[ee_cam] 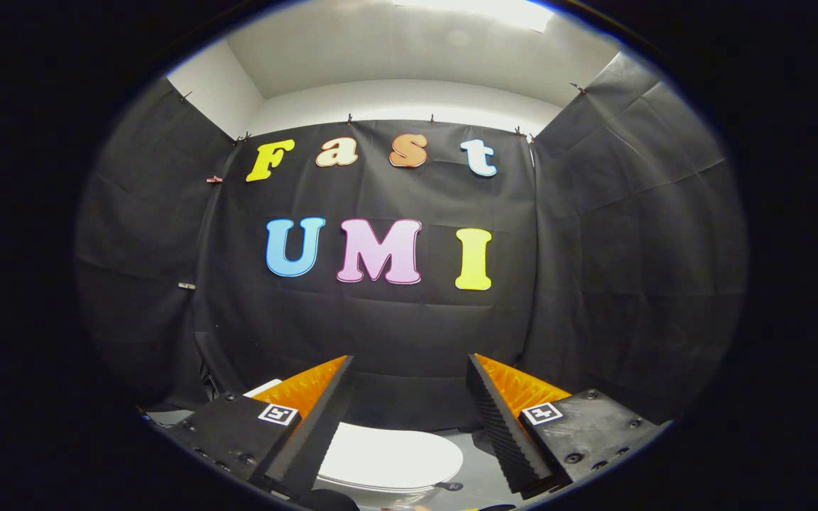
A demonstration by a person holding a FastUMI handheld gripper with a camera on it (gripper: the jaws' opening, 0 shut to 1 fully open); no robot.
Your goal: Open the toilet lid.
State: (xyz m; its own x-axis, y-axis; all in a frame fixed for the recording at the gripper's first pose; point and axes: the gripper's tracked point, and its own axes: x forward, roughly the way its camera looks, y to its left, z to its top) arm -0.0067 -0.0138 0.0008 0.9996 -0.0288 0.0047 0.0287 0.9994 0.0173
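Note:
A white toilet with its lid [389, 458] lying flat and closed sits low down, below and between my fingers. My gripper [409, 365] is held well above it, pointing at the black cloth wall, open wide with nothing between the fingers. The left finger [317, 419] covers the lid's left part. A corner of the white tank [261, 387] peeks out behind the left finger.
Black cloth walls [395, 319] close the booth on three sides, with white wall and ceiling above them. A grey floor [476, 472] lies to the right of the toilet. Small dark objects [451, 487] rest on the floor near the lid's front.

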